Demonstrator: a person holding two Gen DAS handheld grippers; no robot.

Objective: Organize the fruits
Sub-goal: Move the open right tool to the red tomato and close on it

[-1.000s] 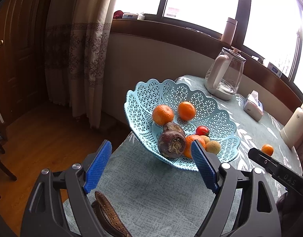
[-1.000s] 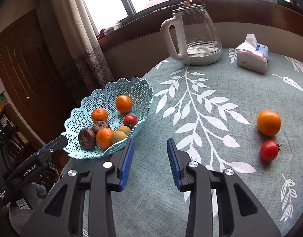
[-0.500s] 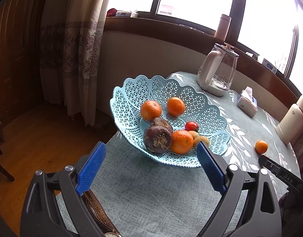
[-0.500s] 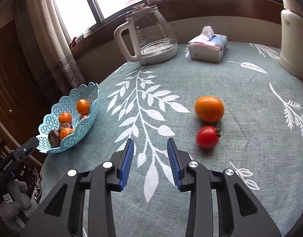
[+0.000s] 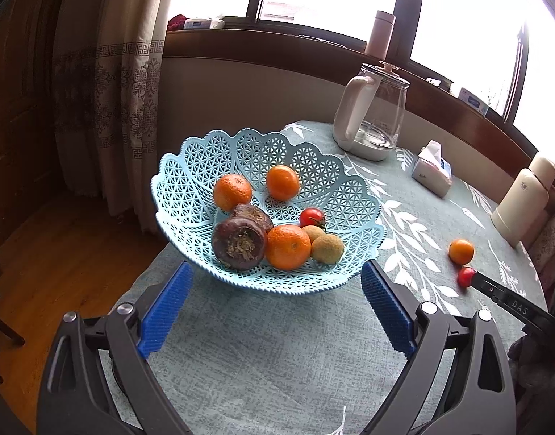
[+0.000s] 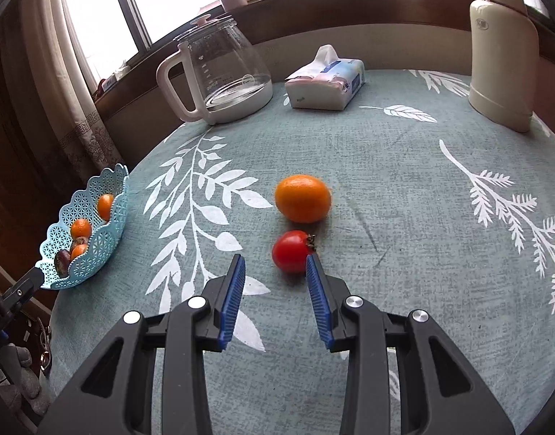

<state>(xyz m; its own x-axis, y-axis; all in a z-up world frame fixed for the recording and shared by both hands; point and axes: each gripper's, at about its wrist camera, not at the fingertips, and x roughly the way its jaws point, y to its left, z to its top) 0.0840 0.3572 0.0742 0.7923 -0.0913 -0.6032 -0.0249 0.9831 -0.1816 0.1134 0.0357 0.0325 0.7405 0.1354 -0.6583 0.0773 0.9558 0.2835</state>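
From the left wrist, the left gripper (image 5: 274, 308) gapes wide and empty just short of the blue basket (image 5: 212, 152), which sits at the table edge holding oranges, a small tomato, two brownish fruits and two dark ones. From the right wrist, the right gripper (image 6: 275, 282) stands partly open, holding nothing, its tips reaching the loose tomato (image 6: 291, 251) on the tablecloth (image 6: 404, 181), with the loose orange (image 6: 303, 198) just beyond.

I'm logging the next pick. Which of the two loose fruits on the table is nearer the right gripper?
The red tomato: it sits just ahead of the open right gripper, while the orange lies beyond it.
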